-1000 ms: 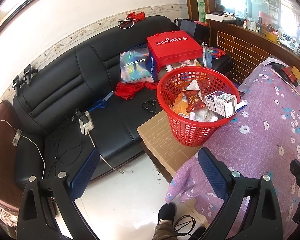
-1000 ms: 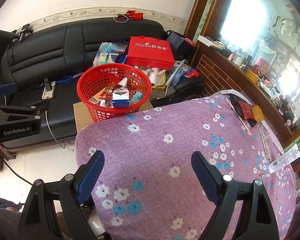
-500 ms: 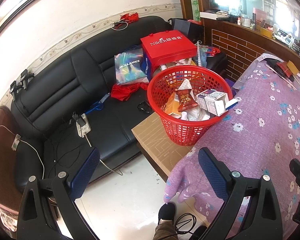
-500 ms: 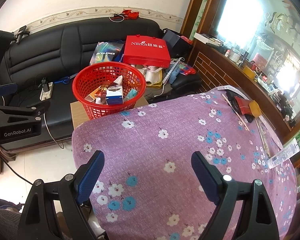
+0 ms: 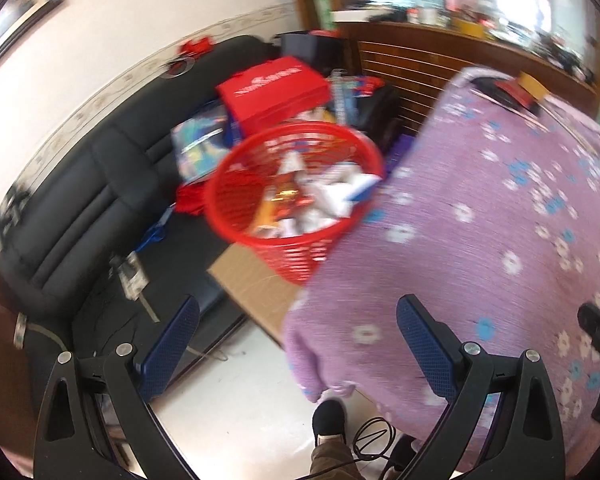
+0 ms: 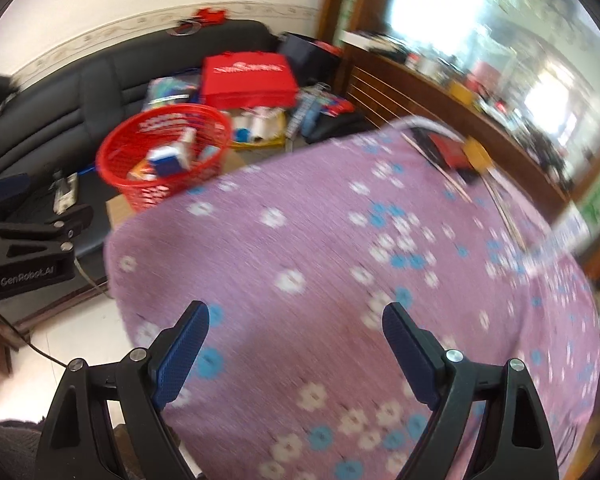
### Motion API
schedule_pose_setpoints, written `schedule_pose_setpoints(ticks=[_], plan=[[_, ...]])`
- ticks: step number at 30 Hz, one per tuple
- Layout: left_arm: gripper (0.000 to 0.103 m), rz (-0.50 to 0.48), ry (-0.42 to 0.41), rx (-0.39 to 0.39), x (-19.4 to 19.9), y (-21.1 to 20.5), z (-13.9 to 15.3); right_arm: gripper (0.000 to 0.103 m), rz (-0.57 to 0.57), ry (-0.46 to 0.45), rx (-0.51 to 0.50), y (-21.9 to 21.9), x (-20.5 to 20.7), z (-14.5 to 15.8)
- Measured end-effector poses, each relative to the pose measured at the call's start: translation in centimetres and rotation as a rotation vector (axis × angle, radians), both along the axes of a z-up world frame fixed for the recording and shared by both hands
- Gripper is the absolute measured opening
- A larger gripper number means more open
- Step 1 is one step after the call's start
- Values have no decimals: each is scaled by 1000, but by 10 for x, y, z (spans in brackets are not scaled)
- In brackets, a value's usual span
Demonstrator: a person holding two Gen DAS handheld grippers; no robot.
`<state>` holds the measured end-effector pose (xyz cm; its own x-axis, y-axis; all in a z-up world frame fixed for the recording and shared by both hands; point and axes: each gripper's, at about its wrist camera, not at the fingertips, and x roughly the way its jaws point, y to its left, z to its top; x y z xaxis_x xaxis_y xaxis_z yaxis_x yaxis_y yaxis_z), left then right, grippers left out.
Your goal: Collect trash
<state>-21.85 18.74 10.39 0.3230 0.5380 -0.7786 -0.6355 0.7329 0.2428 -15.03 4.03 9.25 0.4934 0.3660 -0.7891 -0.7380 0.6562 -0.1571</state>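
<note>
A red mesh basket (image 5: pixel 260 152) holds boxes and wrappers (image 5: pixel 324 196); it stands on a cardboard box (image 5: pixel 256 280) beside the purple flowered tablecloth (image 5: pixel 500 216). The basket also shows in the right wrist view (image 6: pixel 120 152). My left gripper (image 5: pixel 298 332) is open and empty, near the table's corner above the floor. My right gripper (image 6: pixel 296 336) is open and empty over the tablecloth (image 6: pixel 320 248). Red and yellow items (image 6: pixel 460 152) and thin sticks (image 6: pixel 504 216) lie at the table's far side. Both views are blurred.
A black sofa (image 5: pixel 80 184) carries a red bag (image 5: pixel 272 88), a glossy bag (image 5: pixel 200 140), a power strip (image 5: pixel 132 276) and cables. A wooden ledge with clutter (image 6: pixel 440 76) runs behind the table. A foot (image 5: pixel 328 420) and a cable lie on the white floor.
Both views have swung to the right and turned blurry; the basket has slid left in each. Both grippers stay open and empty.
</note>
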Motion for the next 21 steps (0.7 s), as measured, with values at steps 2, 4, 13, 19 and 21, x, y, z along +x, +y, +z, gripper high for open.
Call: schedule_pose_setpoints(ticks=[2,4,13,19,21], plan=[[98,-61,7,1,14,-16,-4,91,-68,15,1,-20,9,-4],[98,-132,17,5,31,-36,-10,91,-163,24,3,-46,19,-9],[98,-483,57,-55,110,-139,-50,91,-656,85,35,-188,60,-35],[98,-576,87,-86,153,-175,-76,91,-765,110,69,-228,75,-62],[98,-599,86,-109,166,-182,-83,91,-784,121,98,-232,80,-67]])
